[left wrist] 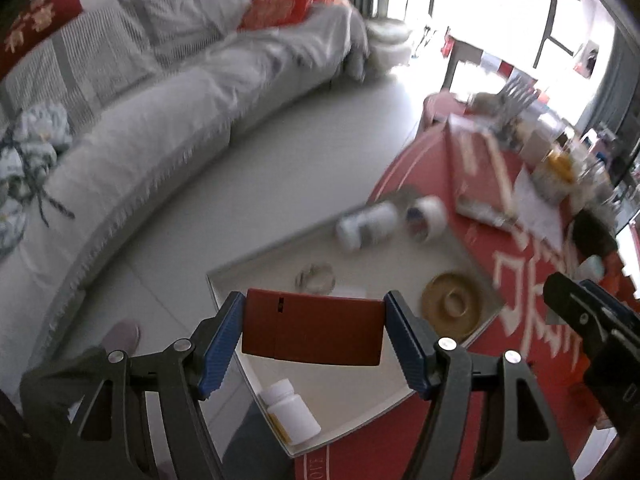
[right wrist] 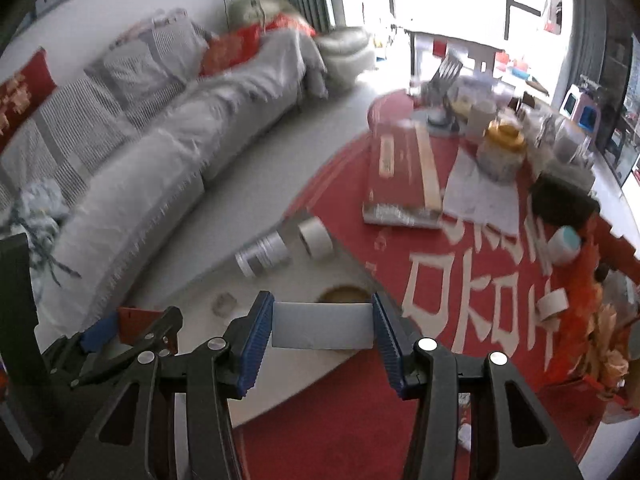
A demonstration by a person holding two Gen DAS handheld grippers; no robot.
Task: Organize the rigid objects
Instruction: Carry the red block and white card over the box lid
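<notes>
My left gripper (left wrist: 314,330) is shut on a dark red flat box (left wrist: 312,326), held above a white tray (left wrist: 224,280) that lies on the red tablecloth. In the tray lie a white pill bottle (left wrist: 294,412), a labelled bottle on its side (left wrist: 366,226), a tape roll (left wrist: 426,218), a tan round dish (left wrist: 452,304) and a small clear ring (left wrist: 316,278). My right gripper (right wrist: 322,326) is shut on a white rectangular block (right wrist: 320,326), also over the tray (right wrist: 280,380). The left gripper (right wrist: 120,328) with its red box shows at lower left in the right wrist view.
A round table under a red cloth (right wrist: 460,280) carries a long red box (right wrist: 394,176), papers, jars, a black case (right wrist: 564,200) and another tape roll (right wrist: 554,304). A grey sofa (left wrist: 160,120) with cushions stands to the left across a pale floor.
</notes>
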